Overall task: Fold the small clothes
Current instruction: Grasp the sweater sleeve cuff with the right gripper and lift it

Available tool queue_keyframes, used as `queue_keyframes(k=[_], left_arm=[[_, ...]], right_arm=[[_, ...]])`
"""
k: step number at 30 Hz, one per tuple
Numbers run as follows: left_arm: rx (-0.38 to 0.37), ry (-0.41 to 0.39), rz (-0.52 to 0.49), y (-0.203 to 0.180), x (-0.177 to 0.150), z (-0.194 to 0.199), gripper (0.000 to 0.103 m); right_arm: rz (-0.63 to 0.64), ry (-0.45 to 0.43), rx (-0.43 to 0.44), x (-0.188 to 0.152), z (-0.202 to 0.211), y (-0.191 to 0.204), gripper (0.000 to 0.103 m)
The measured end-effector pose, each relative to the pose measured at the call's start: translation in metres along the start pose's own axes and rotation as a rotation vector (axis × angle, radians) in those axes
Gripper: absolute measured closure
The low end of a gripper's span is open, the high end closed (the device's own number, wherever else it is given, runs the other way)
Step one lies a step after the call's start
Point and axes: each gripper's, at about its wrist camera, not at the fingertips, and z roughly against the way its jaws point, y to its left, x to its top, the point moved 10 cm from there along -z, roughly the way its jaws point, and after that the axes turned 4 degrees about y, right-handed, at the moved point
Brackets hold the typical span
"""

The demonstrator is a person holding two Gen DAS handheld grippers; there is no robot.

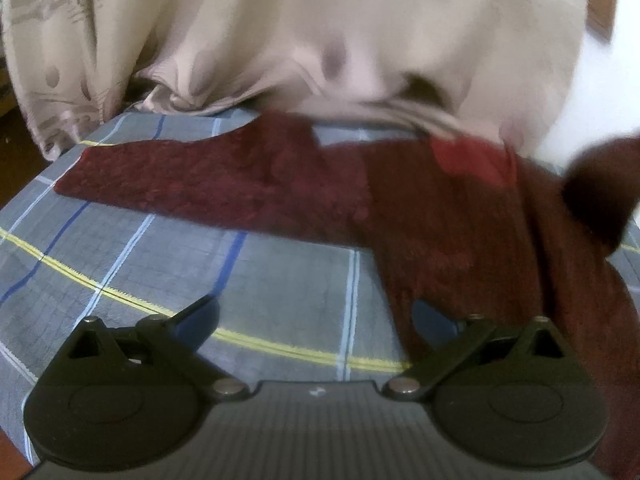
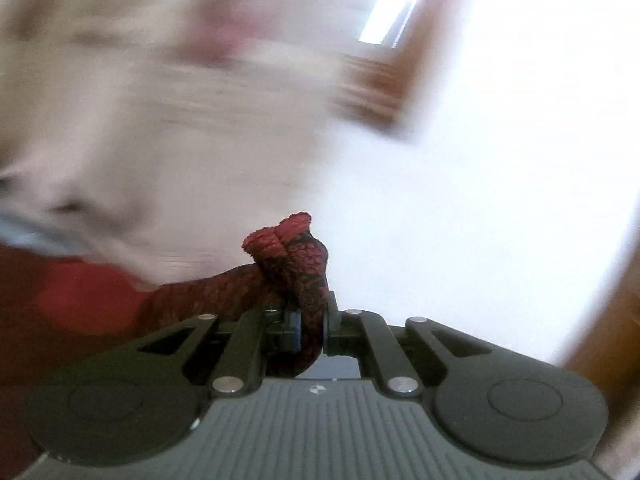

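The left gripper [image 1: 316, 320] hovers tilted down over a plaid sheet [image 1: 120, 248], which covers what may be a bed or a table; I cannot tell which. Its fingers stand wide apart with nothing between them. Ahead of them the maroon knit garment [image 1: 248, 184] lies flat, one long strip running away to the left and a second strip coming back toward the right-hand finger, whose tip it touches or overlaps. A beige patterned cloth [image 1: 280, 40] hangs beyond it.

The right gripper [image 2: 312, 320] has its fingers clamped on a bunched end of the same garment [image 2: 292, 256], lifted clear and pointing almost level; the blur suggests a fast swing. The fold likely turns on carrying this held end across toward the left strip, so the right hand leads while the left waits nearby.
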Motion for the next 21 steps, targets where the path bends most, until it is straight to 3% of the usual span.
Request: queue_keyframes(k=[4, 9, 15, 17, 19, 21], left_arm=[[0.026, -0.002, -0.004, 0.002, -0.002, 0.000, 0.000], [0.053, 0.013, -0.057, 0.001, -0.010, -0.001, 0.000], [-0.043, 0.017, -0.096, -0.007, -0.024, 0.012, 0.000], [-0.100, 0.033, -0.096, -0.011, -0.031, 0.017, 0.000], [-0.149, 0.036, -0.105, -0.013, -0.039, 0.023, 0.000], [-0.181, 0.031, -0.136, -0.016, -0.047, 0.030, 0.000]], right_arm=[[-0.142, 0.108, -0.130, -0.045, -0.025, -0.119, 0.093], [-0.304, 0.249, -0.185, -0.127, -0.060, -0.194, 0.093], [-0.381, 0.360, -0.201, -0.204, -0.090, -0.208, 0.092], [-0.444, 0.320, -0.196, -0.210, -0.083, -0.209, 0.088], [-0.504, 0.238, -0.166, -0.202, -0.054, -0.202, 0.062], [-0.521, 0.141, -0.026, -0.187, -0.013, -0.175, 0.061]])
